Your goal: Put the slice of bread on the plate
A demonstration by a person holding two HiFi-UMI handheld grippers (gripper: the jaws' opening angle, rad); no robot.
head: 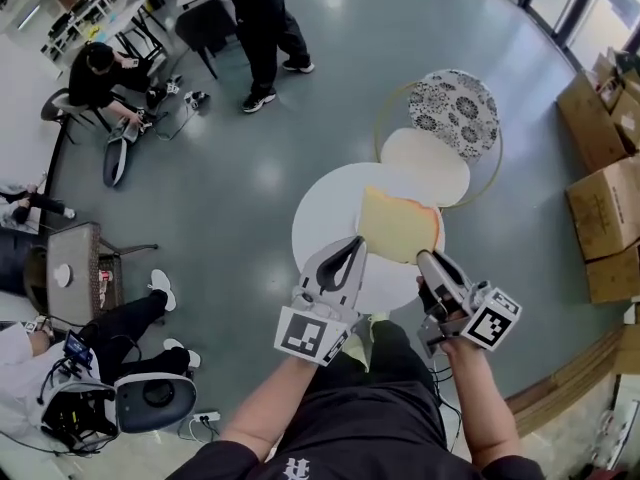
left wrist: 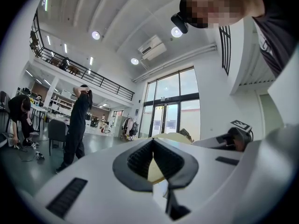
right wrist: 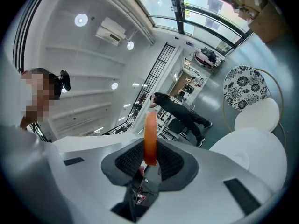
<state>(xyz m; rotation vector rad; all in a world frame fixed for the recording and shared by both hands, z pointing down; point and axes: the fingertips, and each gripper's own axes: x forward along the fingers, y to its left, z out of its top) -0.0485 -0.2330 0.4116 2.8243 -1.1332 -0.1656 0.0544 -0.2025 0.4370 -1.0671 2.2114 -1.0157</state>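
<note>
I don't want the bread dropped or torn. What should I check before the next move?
1. Right gripper shut on the slice of bread: ok, the crust sits between its jaws.
2. Left gripper shut on the slice's opposite edge: ok.
3. Slice centred over the plate: not ok, it hangs mostly over the white table, short of the plate.
4. Visible face of the plate bare: ok.
5. Slice held level: cannot tell.
</note>
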